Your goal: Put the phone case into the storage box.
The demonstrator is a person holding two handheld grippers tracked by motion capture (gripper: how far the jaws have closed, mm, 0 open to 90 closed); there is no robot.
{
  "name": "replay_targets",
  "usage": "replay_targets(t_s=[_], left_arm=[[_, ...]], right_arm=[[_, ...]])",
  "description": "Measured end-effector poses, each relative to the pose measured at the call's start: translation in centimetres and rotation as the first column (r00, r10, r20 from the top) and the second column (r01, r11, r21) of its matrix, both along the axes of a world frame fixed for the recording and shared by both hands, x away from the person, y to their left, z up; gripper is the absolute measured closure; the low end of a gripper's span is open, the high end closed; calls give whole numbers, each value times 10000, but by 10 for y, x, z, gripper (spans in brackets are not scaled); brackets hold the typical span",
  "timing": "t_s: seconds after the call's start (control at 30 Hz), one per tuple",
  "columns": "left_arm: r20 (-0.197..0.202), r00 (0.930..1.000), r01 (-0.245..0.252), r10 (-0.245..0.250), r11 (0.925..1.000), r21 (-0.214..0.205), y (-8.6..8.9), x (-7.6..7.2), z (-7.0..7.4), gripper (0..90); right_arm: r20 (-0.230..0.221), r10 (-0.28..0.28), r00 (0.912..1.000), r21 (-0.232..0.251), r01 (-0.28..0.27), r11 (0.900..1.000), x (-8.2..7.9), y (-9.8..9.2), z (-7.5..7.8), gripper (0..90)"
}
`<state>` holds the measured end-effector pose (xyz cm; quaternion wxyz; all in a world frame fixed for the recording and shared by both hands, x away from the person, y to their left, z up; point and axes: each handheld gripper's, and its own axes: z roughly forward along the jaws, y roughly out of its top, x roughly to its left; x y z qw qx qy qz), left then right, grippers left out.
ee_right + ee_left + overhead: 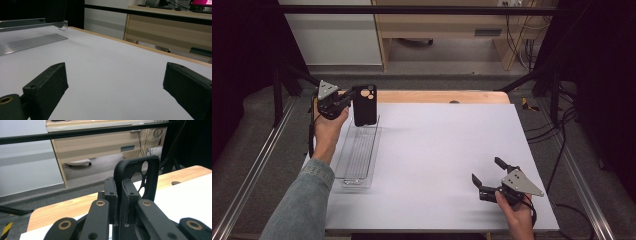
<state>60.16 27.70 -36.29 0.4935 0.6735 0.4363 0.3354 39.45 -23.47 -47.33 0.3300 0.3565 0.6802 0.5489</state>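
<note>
Two grippers in play. Left gripper [346, 101] is clamped on one edge of a black phone case [365, 104], held upright over the far end of the clear tray [357, 155] at the table's [437, 150] far left. Right gripper [488, 172] rests near right on the white surface, jaws spread wide, nothing between them.
</note>
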Motion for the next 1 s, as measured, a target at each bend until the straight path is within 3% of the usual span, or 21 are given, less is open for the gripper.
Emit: replay_targets(t_s=[1.0], left_arm=[[-476, 9989, -6, 9, 10000, 65, 0, 8, -16, 838]], right_arm=[[-37, 147, 9999, 24, -147, 9999, 1, 0, -1, 59]])
